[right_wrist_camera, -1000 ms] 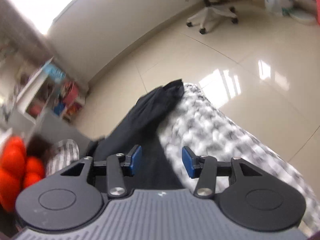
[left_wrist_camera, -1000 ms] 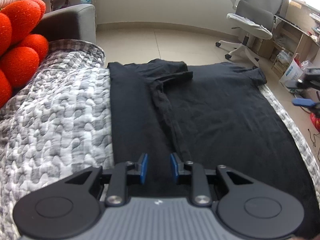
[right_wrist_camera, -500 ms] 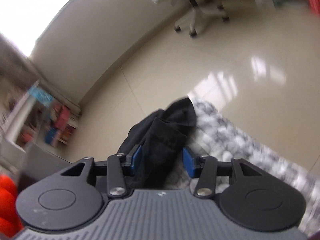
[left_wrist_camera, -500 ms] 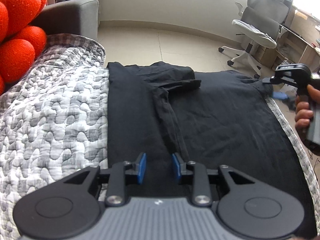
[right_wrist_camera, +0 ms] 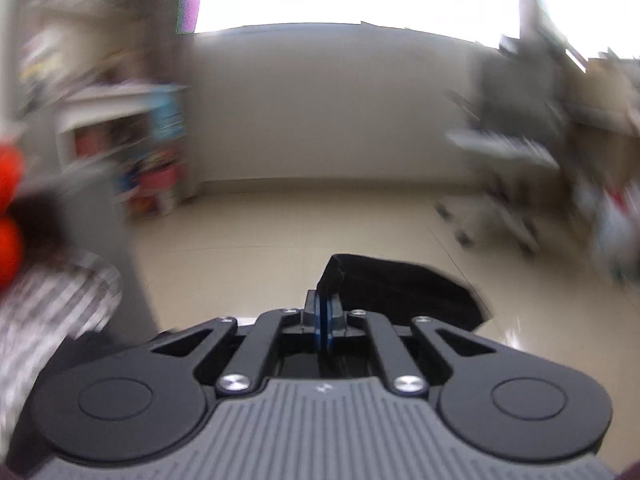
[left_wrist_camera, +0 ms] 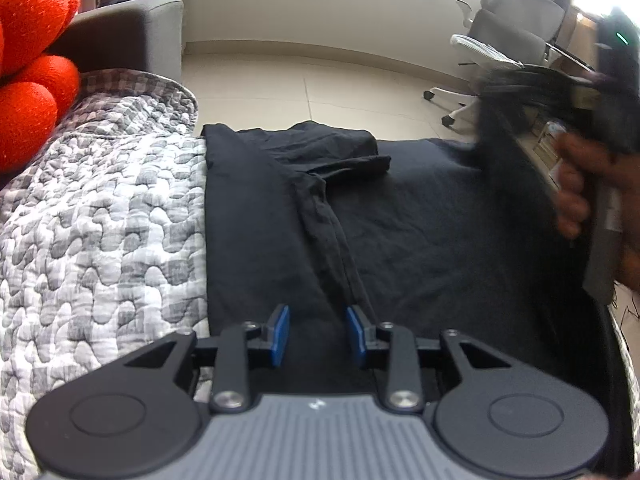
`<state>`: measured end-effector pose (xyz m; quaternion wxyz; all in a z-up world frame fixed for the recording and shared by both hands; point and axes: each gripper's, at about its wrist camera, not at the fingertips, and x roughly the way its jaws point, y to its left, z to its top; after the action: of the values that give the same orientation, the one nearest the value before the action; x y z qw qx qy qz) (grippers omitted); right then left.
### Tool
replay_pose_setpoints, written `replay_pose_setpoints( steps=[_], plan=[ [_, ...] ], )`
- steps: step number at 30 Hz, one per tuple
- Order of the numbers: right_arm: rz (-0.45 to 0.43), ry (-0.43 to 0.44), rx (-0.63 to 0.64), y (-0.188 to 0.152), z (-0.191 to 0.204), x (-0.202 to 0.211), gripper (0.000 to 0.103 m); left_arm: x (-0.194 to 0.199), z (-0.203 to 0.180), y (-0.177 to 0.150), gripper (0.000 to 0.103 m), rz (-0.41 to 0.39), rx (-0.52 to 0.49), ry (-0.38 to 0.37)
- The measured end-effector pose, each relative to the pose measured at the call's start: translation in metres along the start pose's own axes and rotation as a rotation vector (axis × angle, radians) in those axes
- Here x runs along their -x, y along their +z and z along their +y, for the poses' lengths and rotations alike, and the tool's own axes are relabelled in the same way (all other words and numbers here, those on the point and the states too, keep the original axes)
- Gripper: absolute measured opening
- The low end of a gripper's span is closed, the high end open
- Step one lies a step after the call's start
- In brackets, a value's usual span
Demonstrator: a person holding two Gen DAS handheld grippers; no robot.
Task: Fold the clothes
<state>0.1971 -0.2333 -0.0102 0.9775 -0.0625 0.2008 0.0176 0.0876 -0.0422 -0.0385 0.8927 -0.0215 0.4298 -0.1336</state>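
Observation:
A black T-shirt [left_wrist_camera: 420,220] lies flat on a grey quilted cover [left_wrist_camera: 100,220], its left side folded inward along a lengthwise crease. My left gripper [left_wrist_camera: 316,330] hovers over the near hem, its blue pads apart, with the cloth beneath them and not pinched. In the right wrist view my right gripper [right_wrist_camera: 325,312] is shut on the shirt's right sleeve [right_wrist_camera: 400,288], which hangs ahead of the pads. In the left wrist view that gripper [left_wrist_camera: 492,84] appears blurred at the right, held by a hand [left_wrist_camera: 576,184], raising the shirt's right edge off the cover.
Red round cushions [left_wrist_camera: 28,80] and a grey sofa arm [left_wrist_camera: 132,36] sit at the left. A grey office chair [left_wrist_camera: 512,28] stands on the tiled floor beyond the shirt. A cluttered white shelf [right_wrist_camera: 132,140] shows blurred at the left of the right wrist view.
My right gripper closed on the sleeve, rolled level and swung inward, lifting the shirt's right edge. The left gripper stayed over the hem, its pads a little wider apart.

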Motion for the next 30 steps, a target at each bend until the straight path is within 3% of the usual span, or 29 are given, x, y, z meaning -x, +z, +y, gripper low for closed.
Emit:
replay_pose_setpoints(
  steps=[4,8,16,20,22,23,24,25,27,30],
  plan=[
    [0.055,0.157,0.329,-0.026,0.066,-0.003,0.004,0.002,0.003,-0.001,0.033,0.004,-0.001,-0.015],
    [0.122,0.228,0.419,-0.050,0.086,-0.003,0.005,0.006,0.010,0.000,0.033,0.008,0.021,-0.040],
    [0.111,0.273,0.333,-0.042,0.076,0.008,0.005,0.009,0.018,0.004,0.033,-0.002,0.066,-0.058],
    [0.135,0.341,0.295,-0.041,0.072,0.016,0.006,0.014,0.026,0.007,0.033,-0.028,0.104,-0.086],
    [0.166,0.377,0.299,-0.037,0.067,0.029,0.014,0.018,0.037,0.011,0.033,-0.050,0.157,-0.107],
    [0.170,0.369,0.295,-0.034,0.061,0.039,0.022,0.020,0.042,0.013,0.033,-0.064,0.186,-0.119],
    [0.178,0.341,0.285,-0.031,0.054,0.048,0.037,0.023,0.048,0.016,0.035,-0.078,0.214,-0.132],
    [0.187,0.308,0.273,-0.028,0.047,0.057,0.041,0.024,0.054,0.021,0.035,-0.097,0.247,-0.151],
    [0.260,0.238,0.180,-0.026,0.023,0.073,0.042,0.023,0.061,0.035,0.037,-0.122,0.298,-0.187],
    [0.348,0.219,-0.028,-0.037,-0.023,0.099,0.042,0.007,0.058,0.067,0.039,-0.131,0.312,-0.230]
  ],
)
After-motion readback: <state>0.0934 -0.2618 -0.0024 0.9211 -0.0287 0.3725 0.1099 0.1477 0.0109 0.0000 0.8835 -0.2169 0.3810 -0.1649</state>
